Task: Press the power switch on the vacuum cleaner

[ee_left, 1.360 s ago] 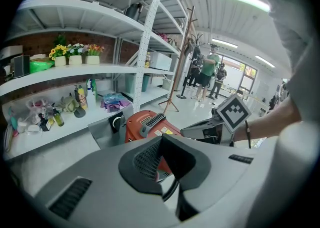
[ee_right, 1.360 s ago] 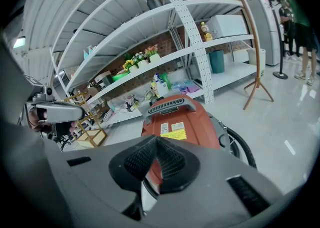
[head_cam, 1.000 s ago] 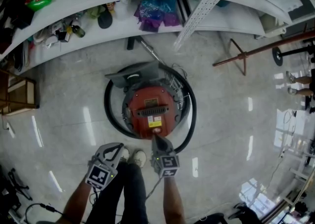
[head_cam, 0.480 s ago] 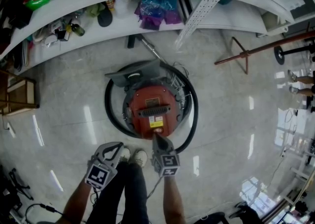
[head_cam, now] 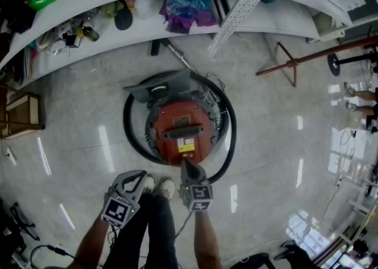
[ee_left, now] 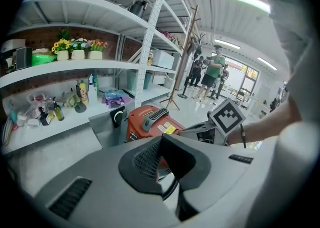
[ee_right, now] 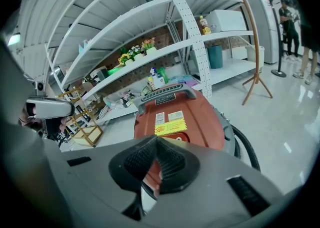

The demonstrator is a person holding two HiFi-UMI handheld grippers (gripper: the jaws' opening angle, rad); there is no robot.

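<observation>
The red vacuum cleaner (head_cam: 180, 132) stands on the floor, with its black hose (head_cam: 231, 135) coiled round it and a yellow label (ee_right: 169, 127) on its near top. My right gripper (head_cam: 185, 165) is shut and empty, its tip right at the vacuum's near edge, just below the label. In the right gripper view the shut tips (ee_right: 156, 142) sit over the red body (ee_right: 200, 119), and whether they touch it is hidden. My left gripper (head_cam: 133, 180) is shut on nothing and hangs left of the vacuum, apart from it. I cannot make out the power switch.
A white shelf unit (head_cam: 177, 25) behind the vacuum holds bottles (head_cam: 82, 32) and a purple bag (head_cam: 184, 13). A wooden coat stand (head_cam: 295, 64) is at the right and a wooden crate (head_cam: 20, 114) at the left. The person's shoes (head_cam: 159, 188) are near the vacuum. People (ee_left: 210, 74) stand far off.
</observation>
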